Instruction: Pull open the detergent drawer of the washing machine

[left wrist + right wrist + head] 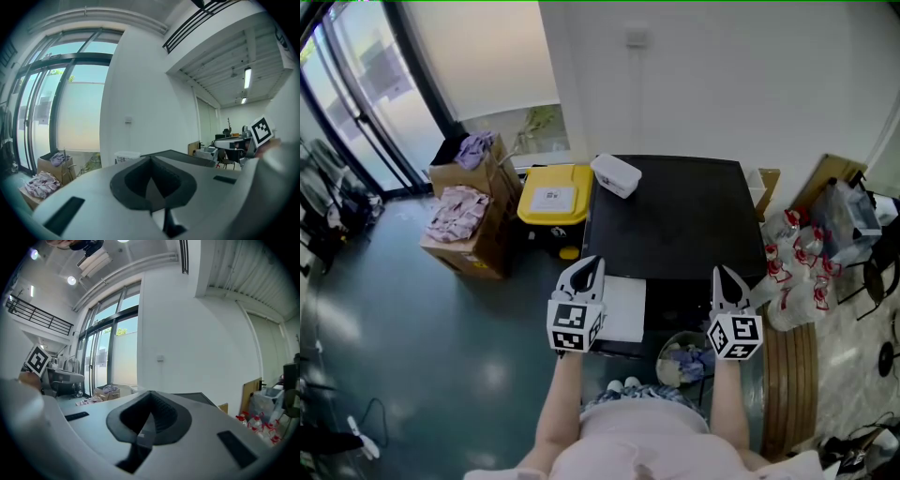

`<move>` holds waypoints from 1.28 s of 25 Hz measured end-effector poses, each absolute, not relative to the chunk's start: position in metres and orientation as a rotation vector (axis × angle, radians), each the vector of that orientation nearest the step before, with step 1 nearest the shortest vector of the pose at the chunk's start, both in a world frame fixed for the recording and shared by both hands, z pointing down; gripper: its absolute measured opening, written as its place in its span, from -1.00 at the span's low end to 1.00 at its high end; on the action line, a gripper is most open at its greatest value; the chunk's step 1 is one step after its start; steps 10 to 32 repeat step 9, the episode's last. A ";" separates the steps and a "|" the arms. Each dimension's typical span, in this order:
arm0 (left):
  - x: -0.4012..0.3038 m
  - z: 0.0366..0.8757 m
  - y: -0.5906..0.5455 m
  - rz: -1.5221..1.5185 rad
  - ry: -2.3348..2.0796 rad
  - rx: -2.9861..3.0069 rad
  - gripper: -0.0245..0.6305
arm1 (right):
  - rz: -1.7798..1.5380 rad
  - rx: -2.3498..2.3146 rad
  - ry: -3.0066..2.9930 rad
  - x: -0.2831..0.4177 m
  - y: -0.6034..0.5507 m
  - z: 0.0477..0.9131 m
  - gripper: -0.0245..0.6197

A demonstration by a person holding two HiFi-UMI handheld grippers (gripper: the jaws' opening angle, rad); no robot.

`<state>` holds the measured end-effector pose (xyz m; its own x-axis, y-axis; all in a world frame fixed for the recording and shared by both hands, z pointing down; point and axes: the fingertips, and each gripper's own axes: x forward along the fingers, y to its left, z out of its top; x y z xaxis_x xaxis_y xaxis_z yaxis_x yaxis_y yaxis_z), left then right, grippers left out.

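Left claw (591,266), right claw (725,277) both closed tight, empty, held above washing machine (666,216) front edge

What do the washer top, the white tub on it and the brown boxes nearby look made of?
Washer top: black, matte; painted metal or plastic, unclear. White tub: likely plastic, smooth with rounded corners. Boxes: brown cardboard, flaps open.

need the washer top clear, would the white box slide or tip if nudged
Likely slides, not tips: the white box looks low and wide on the washer's smooth top. Probably light plastic; contents unseen. It sits near the left edge, so could fall.
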<state>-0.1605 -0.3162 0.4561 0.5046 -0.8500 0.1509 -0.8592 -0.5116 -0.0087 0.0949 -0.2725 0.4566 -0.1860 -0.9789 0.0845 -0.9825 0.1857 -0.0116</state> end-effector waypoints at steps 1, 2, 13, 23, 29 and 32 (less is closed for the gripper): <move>-0.160 0.457 -0.316 0.210 -1.516 2.666 -0.85 | 0.097 1.964 -2.373 0.095 -0.272 0.457 -0.88; -0.160 0.457 -0.316 0.212 -1.514 2.667 -0.85 | 0.097 1.963 -2.372 0.095 -0.272 0.458 -0.88; -0.159 0.459 -0.313 0.208 -1.503 2.674 -0.85 | 0.110 1.974 -2.348 0.098 -0.269 0.463 -0.88; -0.159 0.459 -0.313 0.208 -1.503 2.674 -0.85 | 0.110 1.974 -2.348 0.098 -0.269 0.463 -0.88; -0.159 0.459 -0.313 0.208 -1.503 2.674 -0.85 | 0.110 1.974 -2.348 0.098 -0.269 0.463 -0.88; -0.159 0.459 -0.313 0.208 -1.503 2.674 -0.85 | 0.110 1.974 -2.348 0.098 -0.269 0.463 -0.88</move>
